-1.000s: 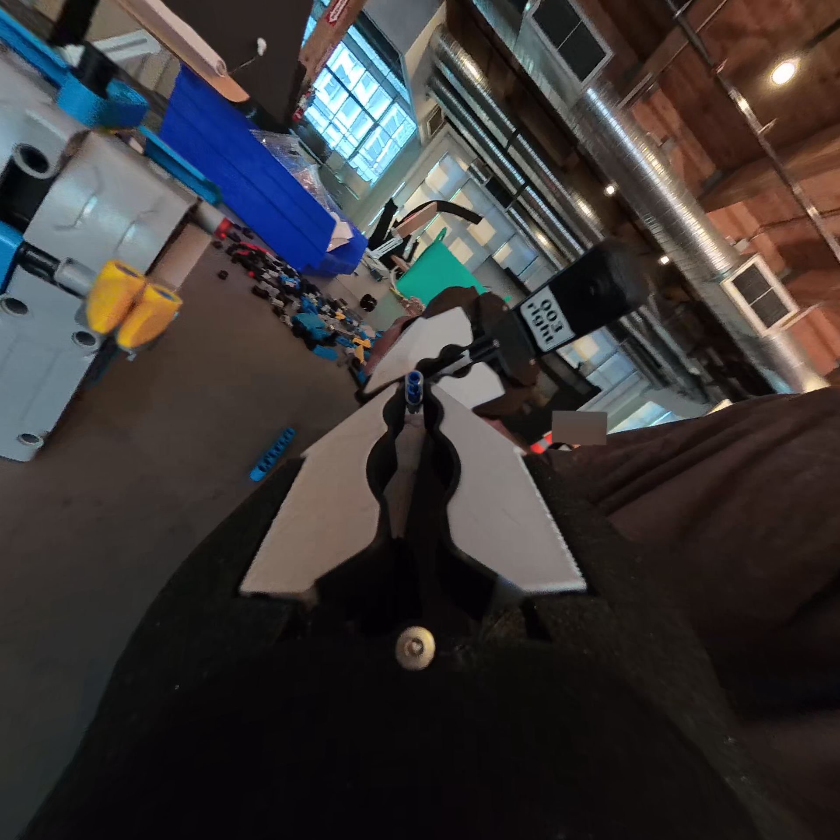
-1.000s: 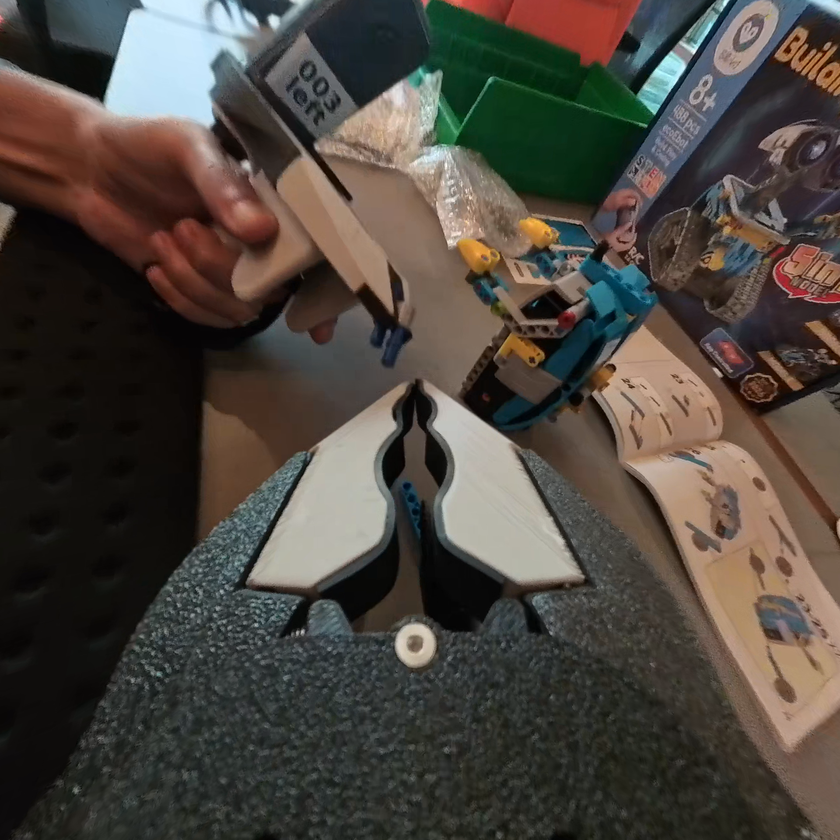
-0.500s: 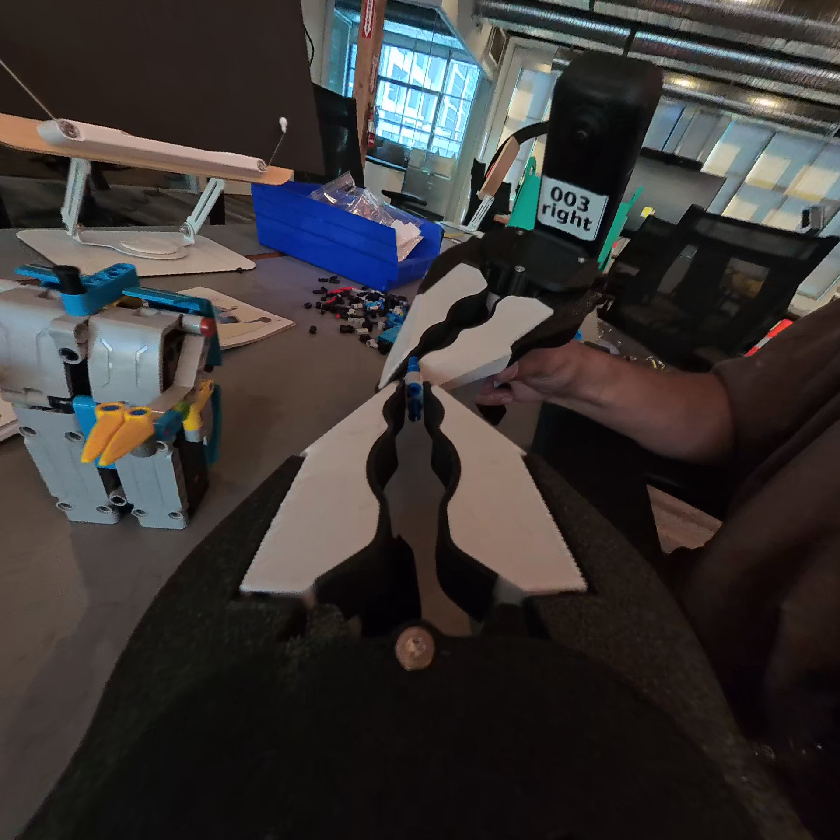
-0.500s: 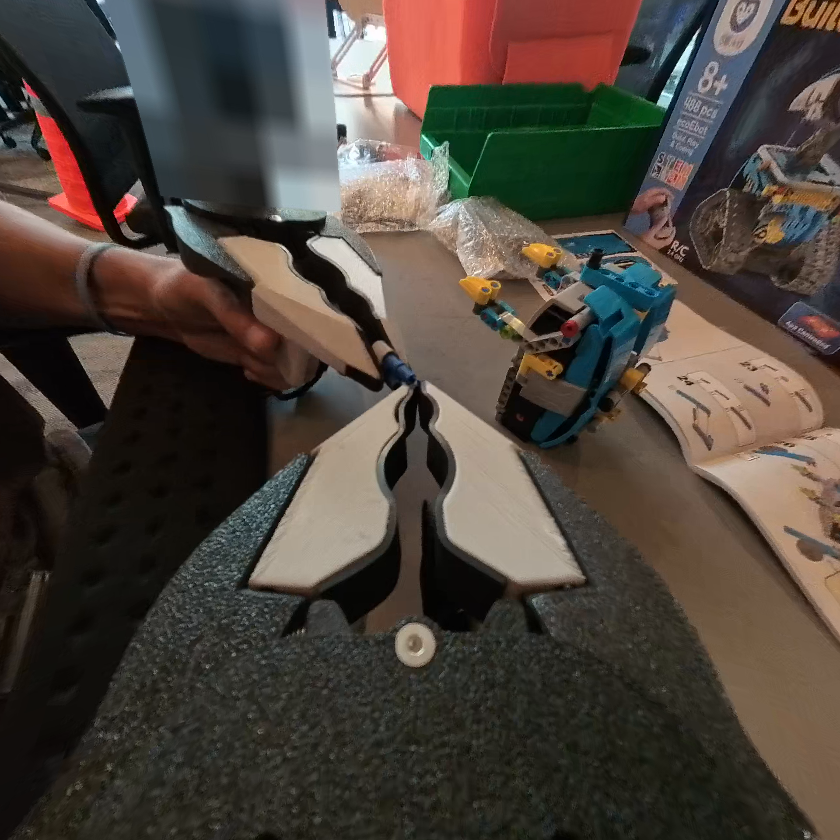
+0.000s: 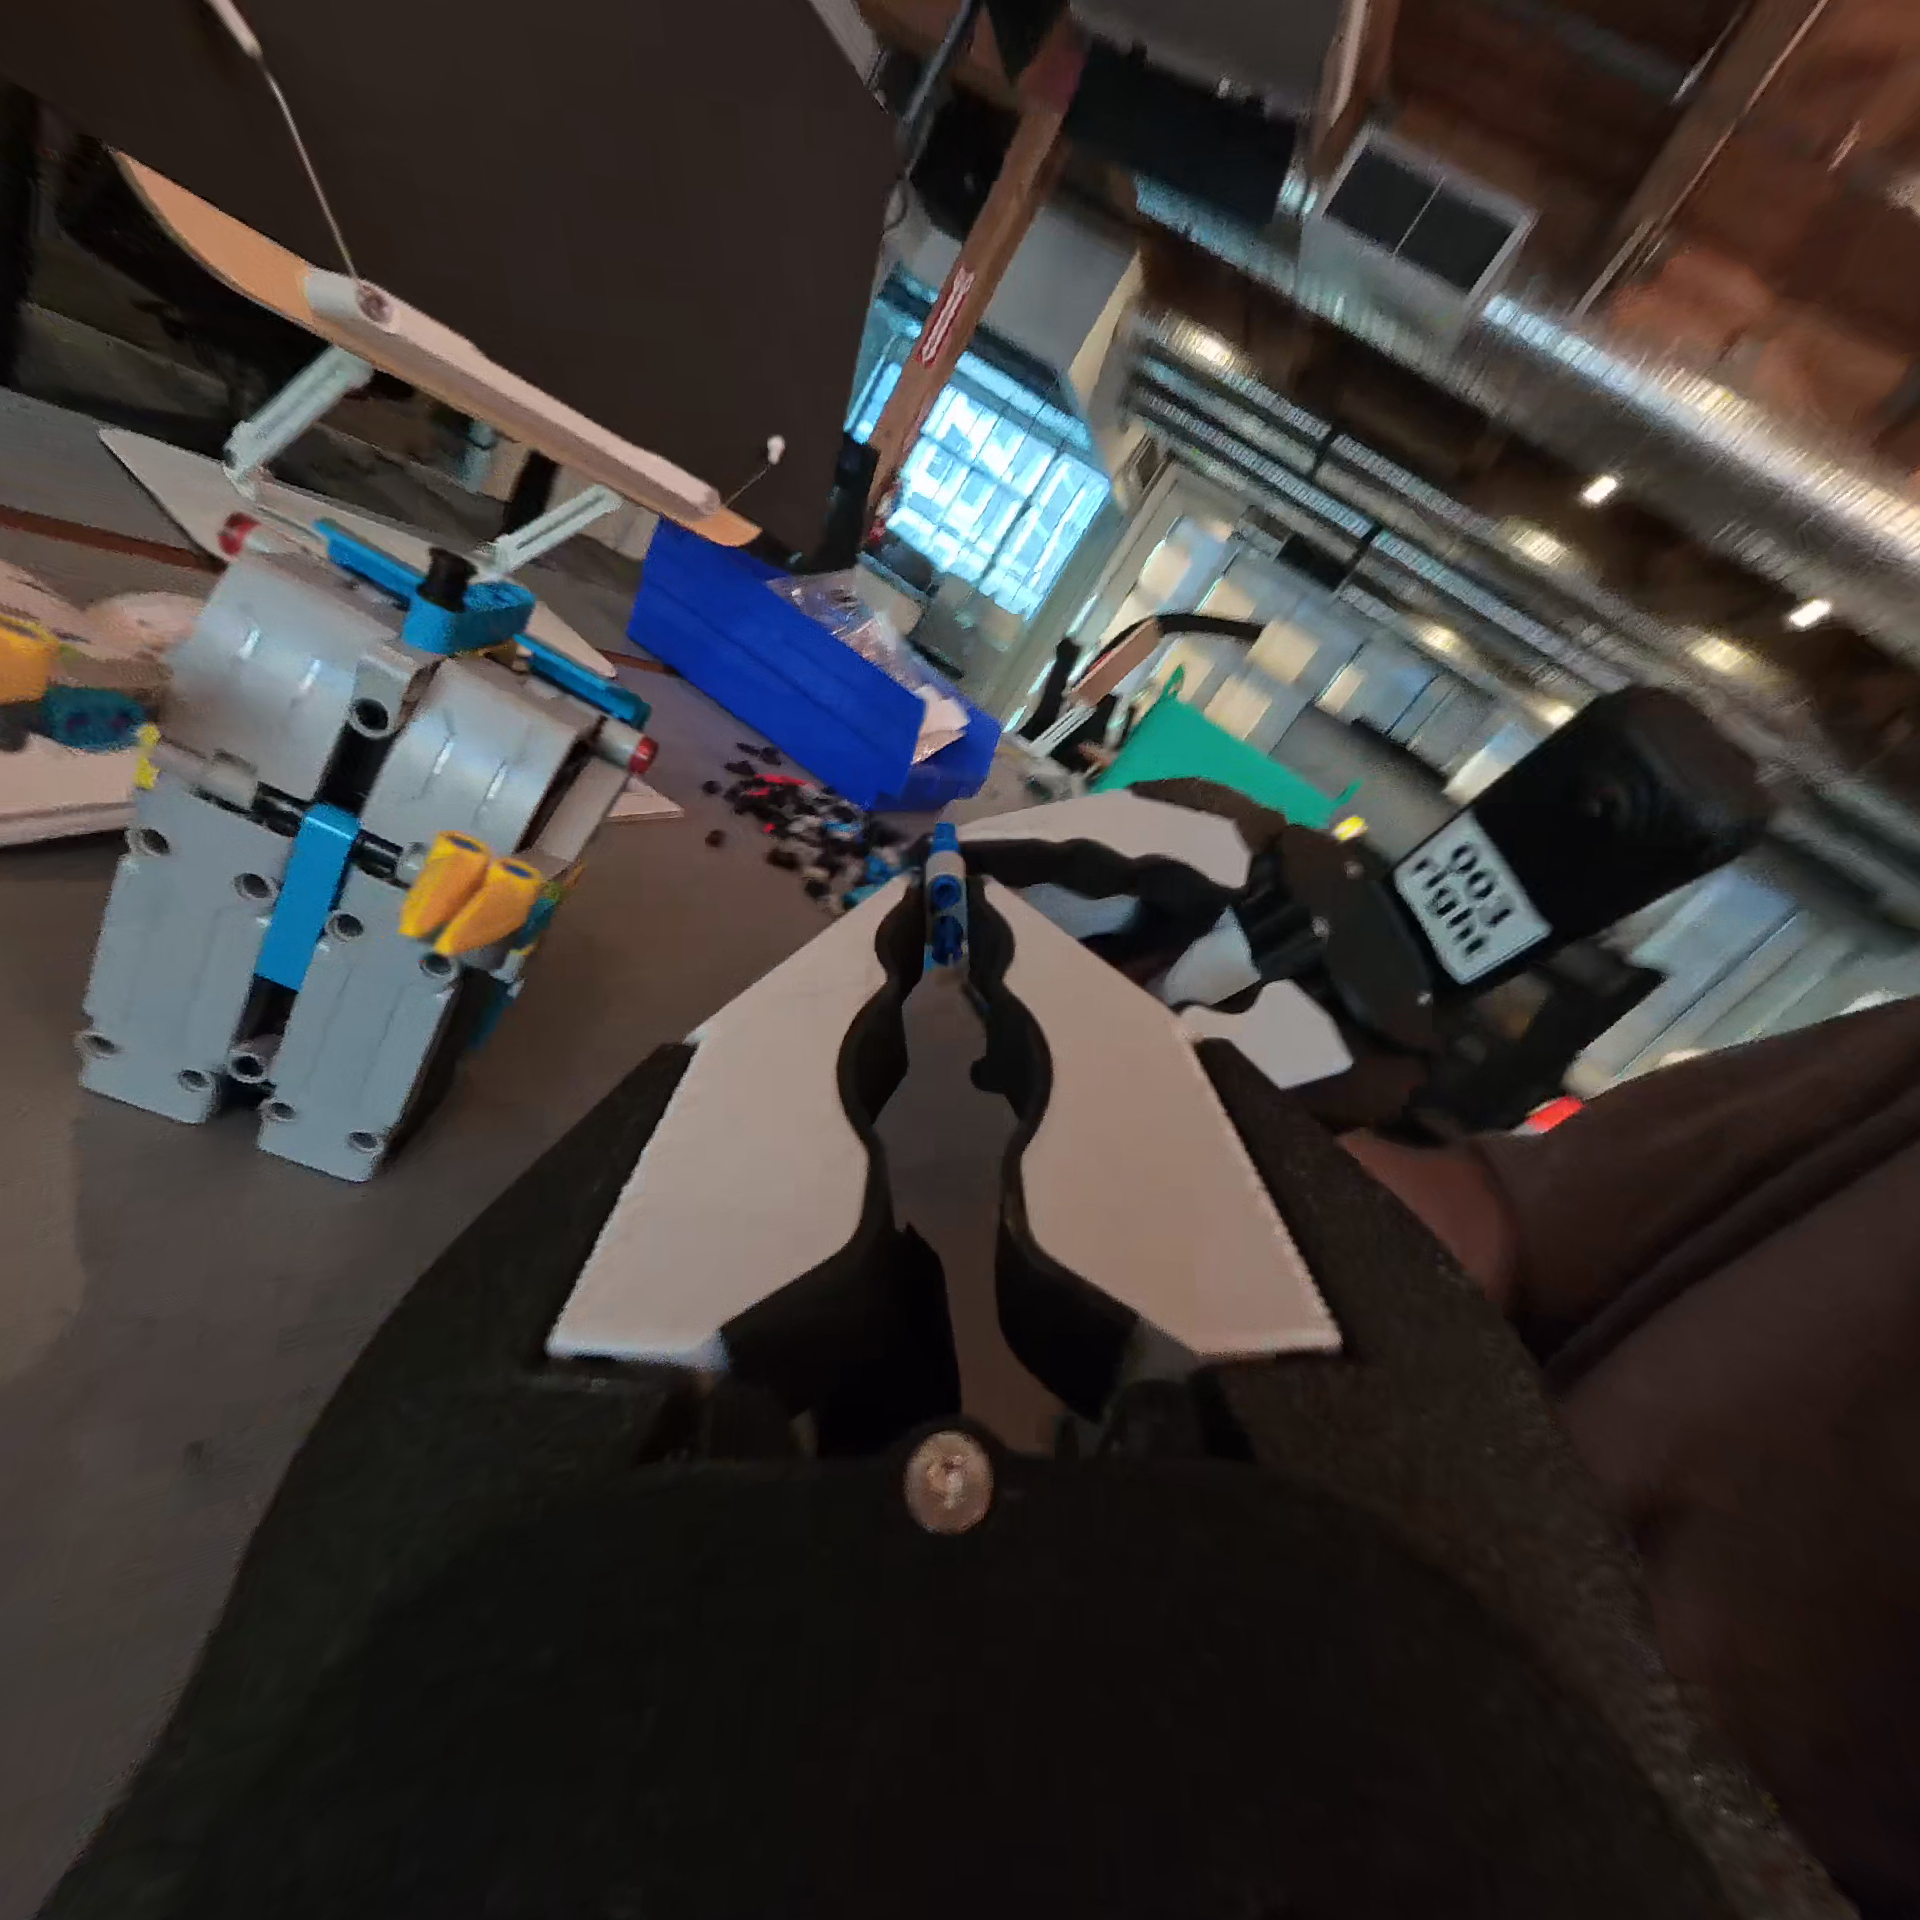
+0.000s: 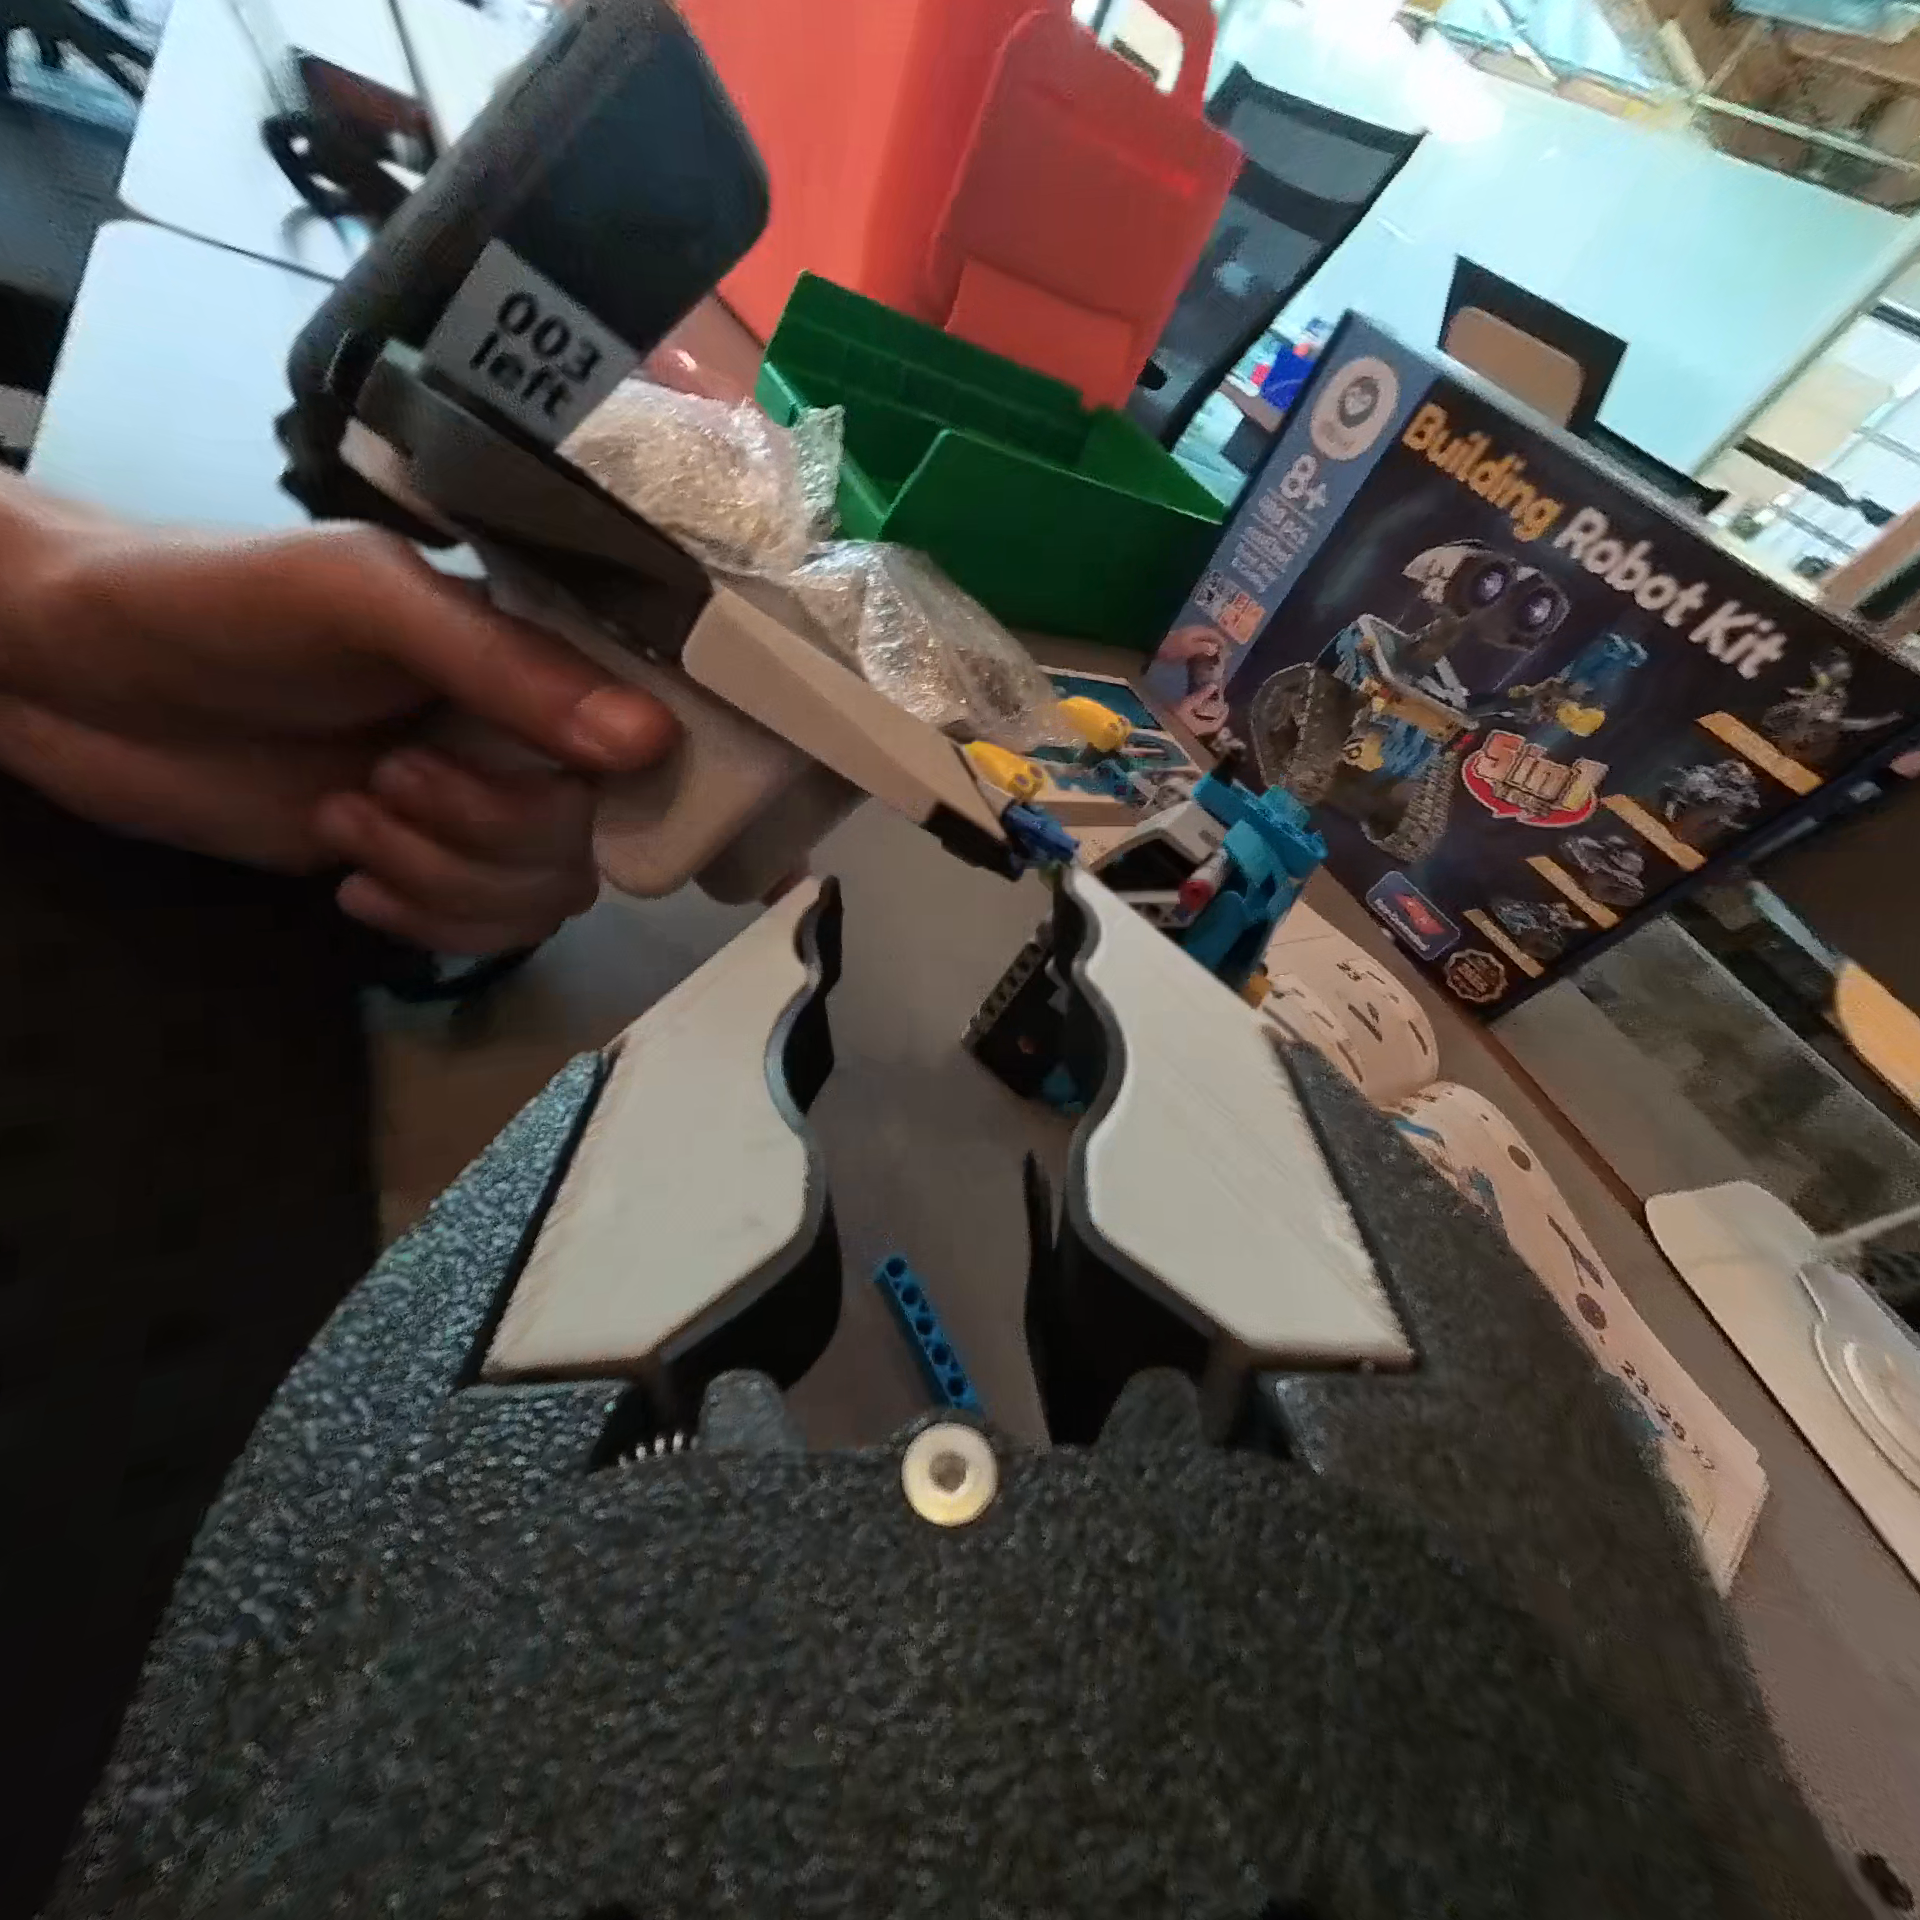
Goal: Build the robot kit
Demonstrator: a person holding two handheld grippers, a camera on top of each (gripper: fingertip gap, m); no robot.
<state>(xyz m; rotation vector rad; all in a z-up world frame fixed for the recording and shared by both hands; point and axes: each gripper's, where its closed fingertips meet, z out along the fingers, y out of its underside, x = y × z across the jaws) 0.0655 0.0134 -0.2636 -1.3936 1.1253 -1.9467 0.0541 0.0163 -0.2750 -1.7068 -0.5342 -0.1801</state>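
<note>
Grey table [image 5: 208, 1299] in a brick-ceilinged workshop is carrying a half-built toy robot [image 5: 312, 883], the landmark for everything else. Right of the robot and above the table, the left gripper [image 5: 945, 896] is pinching a small blue pin [image 5: 943, 920] at its fingertips, jaws nearly together. The right gripper [image 6: 940, 906] is holding its jaws wide and empty, with its tips just beside that pin. Nearer than the robot, a blue beam [image 6: 928, 1335] is lying flat on the table. Beyond the robot a blue bin [image 5: 790, 675] and loose pieces [image 5: 790, 821] are sitting. In the right wrist view a printed kit box [image 6: 1558, 675] is standing behind it, a green bin [image 6: 987, 468] beyond it and an open booklet [image 6: 1455, 1143] beside it. Each gripper is wearing a small grey printed label.
</note>
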